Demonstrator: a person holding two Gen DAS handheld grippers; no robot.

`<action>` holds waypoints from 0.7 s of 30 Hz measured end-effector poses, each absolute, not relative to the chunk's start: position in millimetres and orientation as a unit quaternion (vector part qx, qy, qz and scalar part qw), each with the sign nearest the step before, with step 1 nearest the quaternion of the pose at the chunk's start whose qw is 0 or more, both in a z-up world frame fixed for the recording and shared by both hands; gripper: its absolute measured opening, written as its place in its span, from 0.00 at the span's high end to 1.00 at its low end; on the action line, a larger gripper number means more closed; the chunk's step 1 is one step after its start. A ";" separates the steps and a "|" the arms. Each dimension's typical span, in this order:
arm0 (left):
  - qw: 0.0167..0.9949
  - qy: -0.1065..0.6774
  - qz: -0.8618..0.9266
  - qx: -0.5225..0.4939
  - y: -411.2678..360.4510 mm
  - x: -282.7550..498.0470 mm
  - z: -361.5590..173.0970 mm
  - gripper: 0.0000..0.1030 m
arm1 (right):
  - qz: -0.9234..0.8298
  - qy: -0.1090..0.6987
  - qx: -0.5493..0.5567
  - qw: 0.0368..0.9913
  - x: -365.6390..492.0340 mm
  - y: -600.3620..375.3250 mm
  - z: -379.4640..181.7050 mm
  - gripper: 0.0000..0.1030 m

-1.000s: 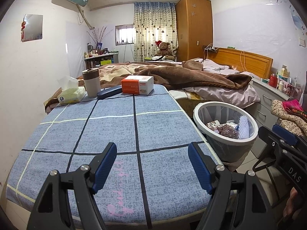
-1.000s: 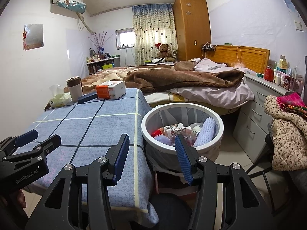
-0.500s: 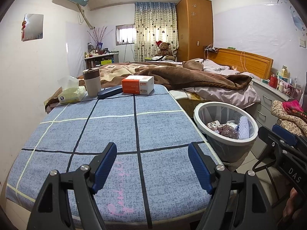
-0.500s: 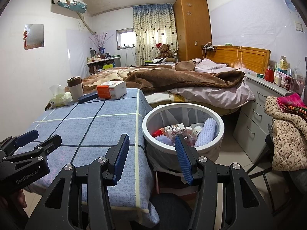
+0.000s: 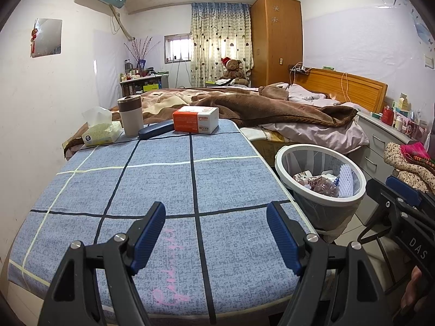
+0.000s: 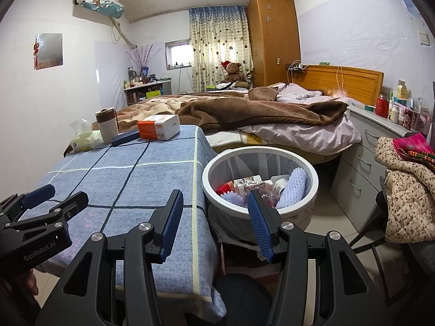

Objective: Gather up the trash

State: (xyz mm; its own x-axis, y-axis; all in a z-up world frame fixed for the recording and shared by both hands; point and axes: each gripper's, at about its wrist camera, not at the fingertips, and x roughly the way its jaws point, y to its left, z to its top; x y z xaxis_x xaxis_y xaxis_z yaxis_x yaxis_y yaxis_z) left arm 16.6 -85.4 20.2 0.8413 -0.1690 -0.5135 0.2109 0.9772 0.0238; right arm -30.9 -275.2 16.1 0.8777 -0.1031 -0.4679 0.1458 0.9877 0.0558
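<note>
Left gripper (image 5: 216, 231) hovers over near edge of blue checked tablecloth (image 5: 163, 184), jaws spread wide, nothing between them

Right gripper (image 6: 214, 217) poised at table's right corner, jaws parted, empty, far blue pad overlapping bin rim in view

White trash bin (image 6: 312, 174) on floor just beside table, between table and bed (image 6: 272, 119); holds wrappers and white foam pieces

Far end of table: orange-white box (image 5: 195, 119), tumbler (image 5: 131, 115), tissue pack (image 5: 100, 133), dark case (image 5: 156, 130)
</note>
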 end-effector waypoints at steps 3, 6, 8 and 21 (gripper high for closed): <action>0.958 0.264 -0.099 0.040 -85.3 17.2 19.7 0.24 | -0.064 0.239 0.045 0.968 -30.7 -274.7 16.4 0.51; 0.959 0.265 -0.098 0.039 -84.6 17.2 19.3 0.24 | -0.064 0.238 0.045 0.968 -30.5 -275.4 16.3 0.51; 0.959 0.265 -0.097 0.039 -84.3 16.7 19.3 0.24 | -0.064 0.239 0.045 0.968 -30.4 -275.4 16.4 0.51; 0.958 0.265 -0.097 0.039 -84.3 17.0 19.2 0.24 | -0.064 0.239 0.045 0.968 -30.2 -275.5 16.8 0.51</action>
State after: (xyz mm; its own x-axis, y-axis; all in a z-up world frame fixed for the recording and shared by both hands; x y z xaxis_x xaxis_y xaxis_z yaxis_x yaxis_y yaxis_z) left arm 17.0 -84.3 19.2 0.8401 -0.1662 -0.5163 0.2071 0.9781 0.0221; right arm -30.2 -275.5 16.8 0.8776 -0.1015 -0.4685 0.1445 0.9879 0.0567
